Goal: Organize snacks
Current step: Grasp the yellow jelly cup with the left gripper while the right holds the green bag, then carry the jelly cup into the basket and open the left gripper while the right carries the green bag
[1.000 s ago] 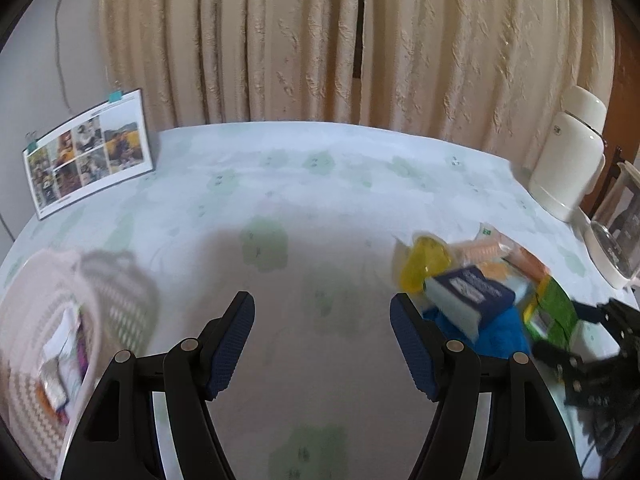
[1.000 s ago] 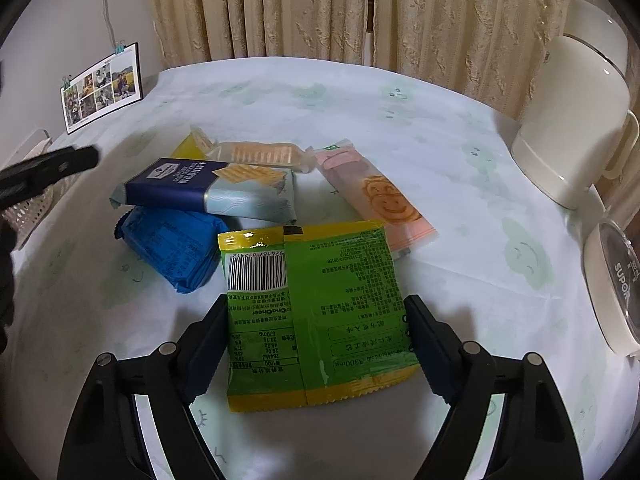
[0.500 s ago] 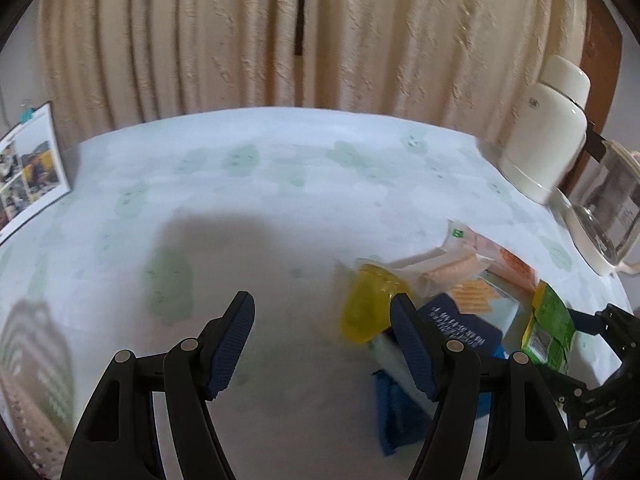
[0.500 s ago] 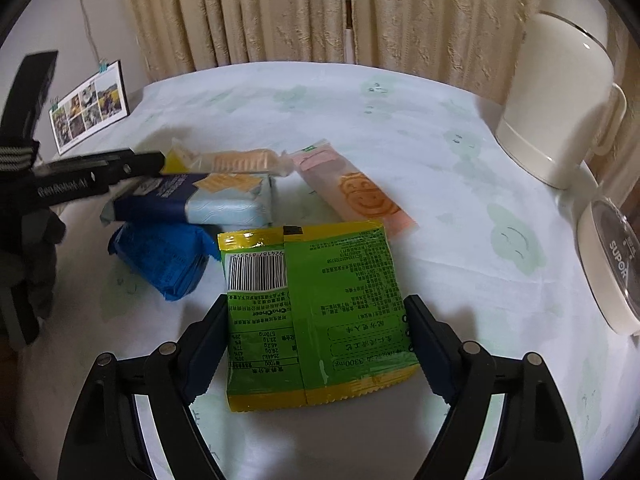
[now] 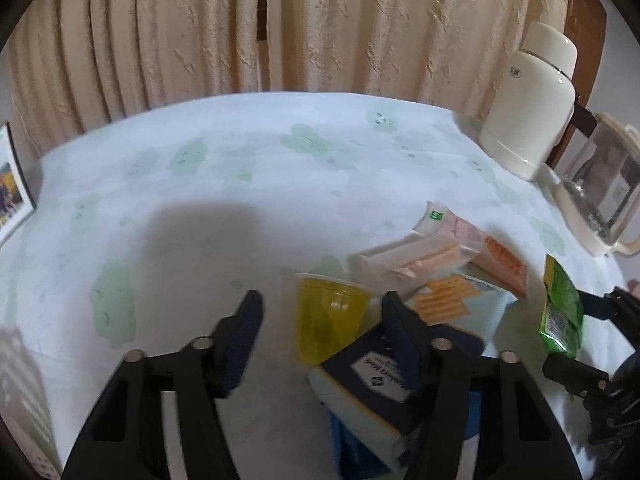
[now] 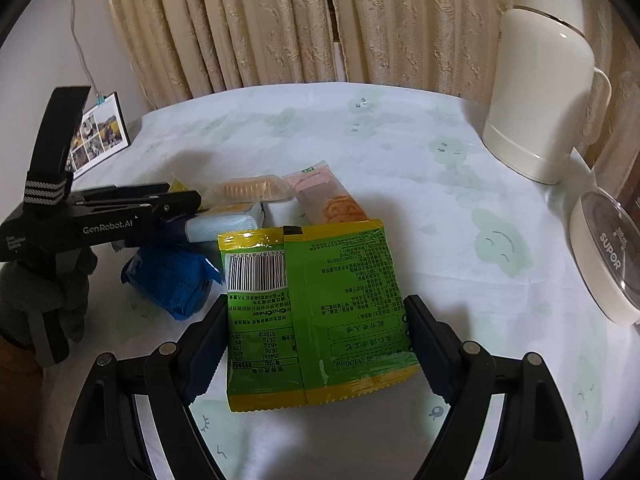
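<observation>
While right claw (image 6: 314, 344) grips green packet (image 6: 316, 300), thermos (image 6: 540, 80) beside.

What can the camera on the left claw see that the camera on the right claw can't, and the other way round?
Only the left view shows the yellow jelly cup lying between its open fingers, and the glass kettle's see-through body.

Only the right view shows the printed back and barcode of the green packet held in the right claw, the whole blue wrapped snack, and the left claw from the side.

Both show the white thermos, the navy box, the orange smiley packet, the photo card and the curtains.
</observation>
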Demonstrator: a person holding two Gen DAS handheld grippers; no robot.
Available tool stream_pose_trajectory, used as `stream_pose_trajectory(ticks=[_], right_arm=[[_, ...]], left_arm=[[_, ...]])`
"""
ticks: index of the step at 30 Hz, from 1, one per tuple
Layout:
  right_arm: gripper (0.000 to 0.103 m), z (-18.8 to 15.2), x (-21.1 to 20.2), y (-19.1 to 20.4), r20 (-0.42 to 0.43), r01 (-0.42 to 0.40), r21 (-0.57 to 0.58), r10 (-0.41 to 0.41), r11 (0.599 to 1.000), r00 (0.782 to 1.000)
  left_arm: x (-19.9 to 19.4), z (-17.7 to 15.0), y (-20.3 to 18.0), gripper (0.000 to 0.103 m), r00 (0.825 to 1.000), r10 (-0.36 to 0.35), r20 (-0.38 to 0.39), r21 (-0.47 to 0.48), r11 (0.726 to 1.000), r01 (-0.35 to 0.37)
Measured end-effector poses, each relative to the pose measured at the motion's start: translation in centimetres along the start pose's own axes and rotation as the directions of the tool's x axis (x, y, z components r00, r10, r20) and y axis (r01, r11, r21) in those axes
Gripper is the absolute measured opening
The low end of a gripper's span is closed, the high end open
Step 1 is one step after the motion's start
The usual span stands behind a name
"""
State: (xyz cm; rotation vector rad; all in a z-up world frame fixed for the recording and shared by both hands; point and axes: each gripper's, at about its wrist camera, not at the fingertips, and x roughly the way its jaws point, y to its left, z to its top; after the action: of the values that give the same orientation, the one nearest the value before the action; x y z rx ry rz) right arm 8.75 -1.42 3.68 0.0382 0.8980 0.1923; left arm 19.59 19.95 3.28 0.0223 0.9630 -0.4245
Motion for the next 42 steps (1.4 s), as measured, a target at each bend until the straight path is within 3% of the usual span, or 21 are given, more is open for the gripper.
stream_pose_trajectory(ticks=[2, 5, 11, 23, 42], right_arm=[[0.082, 0.0, 0.0, -0.1, 0.004, -0.001, 0.007, 0.001, 1.000, 1.000], [0.082, 0.1, -0.1, 0.0, 0.009, -0.003, 0.012, 0.002, 1.000, 1.000], [0.082, 0.1, -0.3, -0.2, 0.026, -0.017, 0.030, 0.016, 0.999, 1.000], [0.081, 0.2, -0.9, -0.1, 0.060, -0.054, 0.063, 0.050, 0.997, 0.997], [0.082, -0.5, -1.9, 1.5, 0.094, -0.113, 0.088, 0.105, 0.990, 0.990]], left_arm=[[0.3, 0.0, 0.3, 0.039, 1.000, -0.016, -0.013, -0.026, 1.000, 0.016], [0.4, -0.1, 0.8, 0.035, 1.000, -0.020, -0.016, -0.050, 0.999, 0.019], [-0.1, -0.5, 1.0, 0.035, 1.000, -0.010, -0.004, -0.074, 0.997, 0.009], [-3.9, -1.4, 2.1, 0.035, 0.991, 0.100, 0.090, -0.102, 0.991, -0.091], [-11.4, -4.9, 2.6, 0.035, 0.967, 0.144, 0.208, -0.155, 0.981, -0.113]])
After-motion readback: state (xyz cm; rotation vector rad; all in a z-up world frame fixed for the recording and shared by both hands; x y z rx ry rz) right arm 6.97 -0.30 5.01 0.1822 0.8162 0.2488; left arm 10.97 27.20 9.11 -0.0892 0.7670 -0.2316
